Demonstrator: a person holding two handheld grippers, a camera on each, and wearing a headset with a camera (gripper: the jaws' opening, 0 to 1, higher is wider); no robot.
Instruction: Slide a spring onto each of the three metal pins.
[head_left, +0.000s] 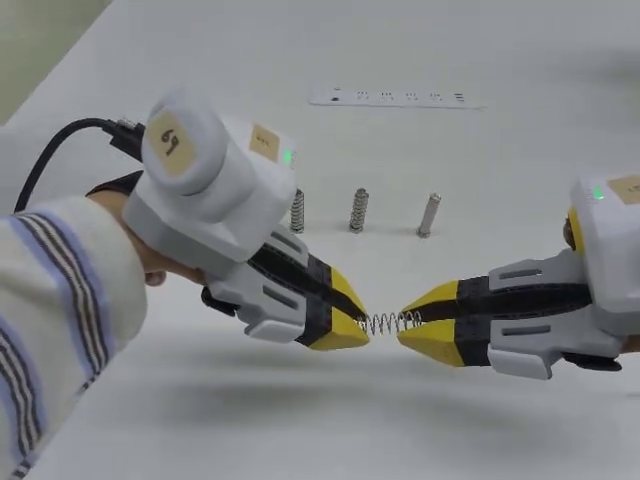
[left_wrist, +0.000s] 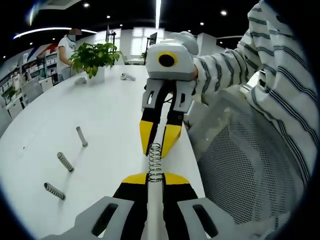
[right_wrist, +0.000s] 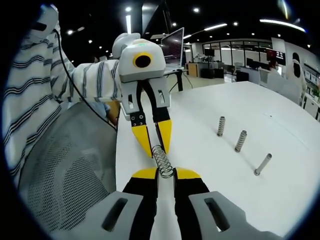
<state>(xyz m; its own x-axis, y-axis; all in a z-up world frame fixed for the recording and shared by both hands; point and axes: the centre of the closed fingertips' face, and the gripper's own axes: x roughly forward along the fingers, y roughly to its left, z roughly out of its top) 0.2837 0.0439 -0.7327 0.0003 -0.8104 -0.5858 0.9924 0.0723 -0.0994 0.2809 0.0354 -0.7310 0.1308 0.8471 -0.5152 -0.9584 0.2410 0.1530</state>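
In the head view, a loose spring (head_left: 390, 322) is being held level over the white table (head_left: 300, 420). One end is being pinched by the left hand-held gripper (head_left: 355, 328) and the other by the right hand-held gripper (head_left: 410, 328), with both pairs of jaws closed narrowly on it. Beyond them, a spring-covered pin (head_left: 297, 211), a second spring-covered pin (head_left: 358, 210) and a bare pin (head_left: 428, 215) are being shown upright in a row, well apart from the loose spring. A power strip (head_left: 395, 97) is lying farther back.

In the left gripper view, the spring (left_wrist: 155, 160) is being gripped between the yellow tips of the left hand-held gripper (left_wrist: 156, 176). Its far end is being clamped by the right hand-held gripper (left_wrist: 161, 145), which is being carried on an arm in a striped sleeve (left_wrist: 225, 65). Off to the left, the bare pin (left_wrist: 81, 136) and the two spring-covered pins (left_wrist: 65, 162) (left_wrist: 54, 190) are being shown on the table. A potted plant (left_wrist: 92, 57) is standing at the back.

In the right gripper view, the spring (right_wrist: 162, 160) is being squeezed by the right hand-held gripper (right_wrist: 165, 172) at one end and by the left hand-held gripper (right_wrist: 152, 142) at the other. To the right, the spring-covered pins (right_wrist: 220, 126) (right_wrist: 241, 141) and the bare pin (right_wrist: 262, 164) are being shown upright.
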